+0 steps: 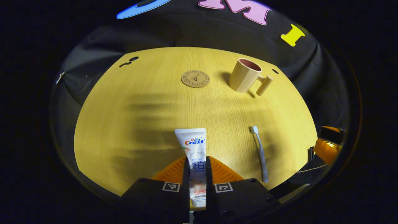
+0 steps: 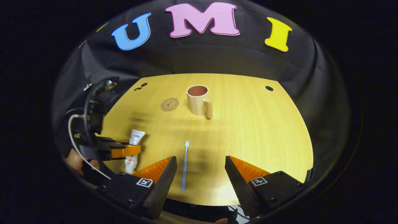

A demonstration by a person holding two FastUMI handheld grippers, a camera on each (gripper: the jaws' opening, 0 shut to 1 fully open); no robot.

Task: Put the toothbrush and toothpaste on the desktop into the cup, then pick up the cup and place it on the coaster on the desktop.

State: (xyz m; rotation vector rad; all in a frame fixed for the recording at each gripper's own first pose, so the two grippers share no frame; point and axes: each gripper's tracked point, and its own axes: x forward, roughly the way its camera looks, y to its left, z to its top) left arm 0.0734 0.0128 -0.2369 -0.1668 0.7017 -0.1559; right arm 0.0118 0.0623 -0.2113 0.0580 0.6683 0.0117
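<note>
Toothpaste, a white plastic tube (image 1: pixel 195 155), sits clenched between the left gripper (image 1: pixel 197 174) fingers at lower centre, ready for lifting; the right gripper (image 2: pixel 200 174) gapes beside the pale toothbrush (image 2: pixel 185 168).

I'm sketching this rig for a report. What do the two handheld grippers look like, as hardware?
Both have black blocky finger carriers, each bearing a small square black-and-white marker tag. The left gripper shows ribbed finger faces in its own view; seen from the right gripper view, its body is a black frame with a white cable looping off it. The right gripper has wedge-shaped fingers with ribbed, textured faces.
</note>
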